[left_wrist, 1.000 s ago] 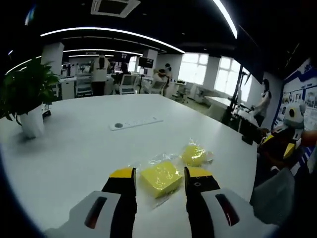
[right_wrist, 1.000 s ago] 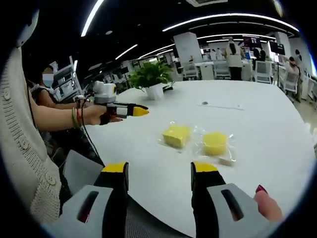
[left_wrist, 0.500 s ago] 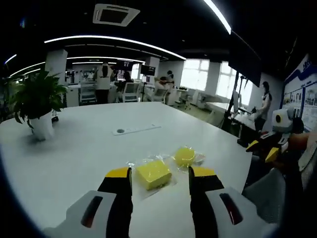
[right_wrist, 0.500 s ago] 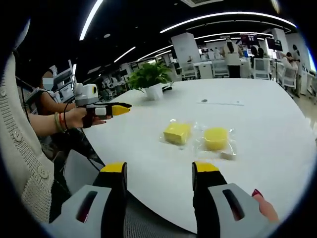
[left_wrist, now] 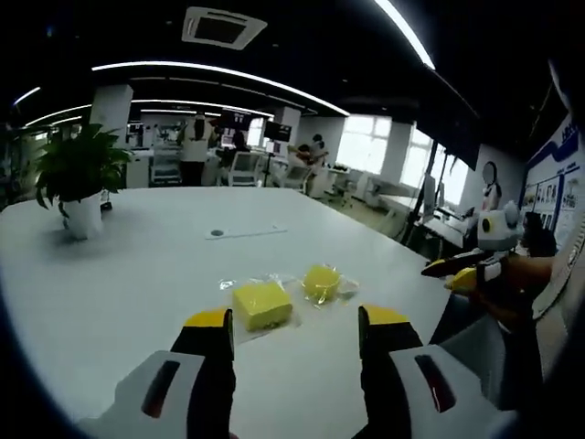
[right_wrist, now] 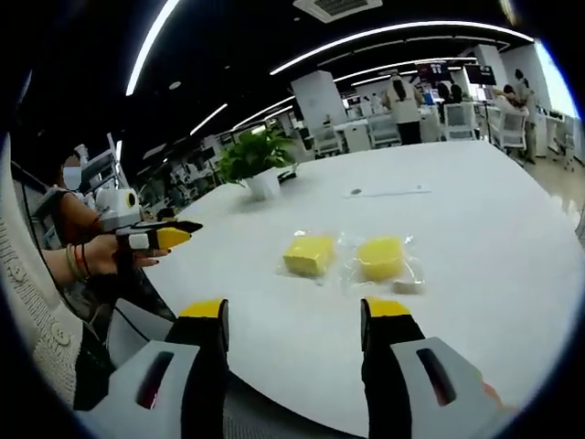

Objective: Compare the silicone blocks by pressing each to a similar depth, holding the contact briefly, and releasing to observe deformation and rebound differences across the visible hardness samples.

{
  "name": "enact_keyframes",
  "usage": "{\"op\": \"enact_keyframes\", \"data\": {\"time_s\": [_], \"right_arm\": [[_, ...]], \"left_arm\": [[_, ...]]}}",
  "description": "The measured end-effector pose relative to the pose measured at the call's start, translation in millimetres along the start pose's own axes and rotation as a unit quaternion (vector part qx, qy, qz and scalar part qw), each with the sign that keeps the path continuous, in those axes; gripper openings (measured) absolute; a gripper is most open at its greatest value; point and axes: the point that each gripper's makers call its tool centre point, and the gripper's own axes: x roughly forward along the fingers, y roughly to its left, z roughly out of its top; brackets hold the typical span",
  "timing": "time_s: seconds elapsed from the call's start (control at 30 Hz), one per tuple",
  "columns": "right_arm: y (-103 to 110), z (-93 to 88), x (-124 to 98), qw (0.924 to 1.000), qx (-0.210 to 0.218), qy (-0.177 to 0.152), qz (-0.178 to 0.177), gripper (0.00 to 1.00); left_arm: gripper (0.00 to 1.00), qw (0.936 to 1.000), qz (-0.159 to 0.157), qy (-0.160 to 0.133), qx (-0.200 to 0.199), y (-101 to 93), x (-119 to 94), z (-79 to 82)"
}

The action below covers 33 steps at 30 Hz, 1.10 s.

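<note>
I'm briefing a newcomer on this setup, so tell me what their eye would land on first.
Two bright yellow silicone samples in clear wrap stand out on the white table: a square block beside a round block, lying just ahead of both open claws. The left claw and right claw hang above the near table edge, touching neither. A potted plant stands at the far side.

Item: white round surface (left_wrist: 110, 274), near edge cut off below my views. Item: small flat white strip (left_wrist: 245, 232), too small to identify.
</note>
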Motion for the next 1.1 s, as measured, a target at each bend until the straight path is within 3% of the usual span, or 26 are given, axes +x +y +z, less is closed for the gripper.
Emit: {"op": "enact_keyframes", "data": {"time_s": [0.47,0.87,1.1], "right_arm": [[-12,6.9,4,0.9999,0.006,-0.006,-0.008,0.57],[-18,9.7,10,1.0000,0.001,-0.005,-0.004,0.56],[-21,5.7,14,1.0000,-0.002,0.000,0.001,0.55]], "left_arm": [[0.57,0.9995,0.012,0.021,-0.019,2.9,-7,-16.3],[0.57,0.9993,0.018,0.023,-0.025,8.3,2,-11.7],[0.57,0.9969,0.012,0.015,-0.076,9.3,19,-8.6]]}}
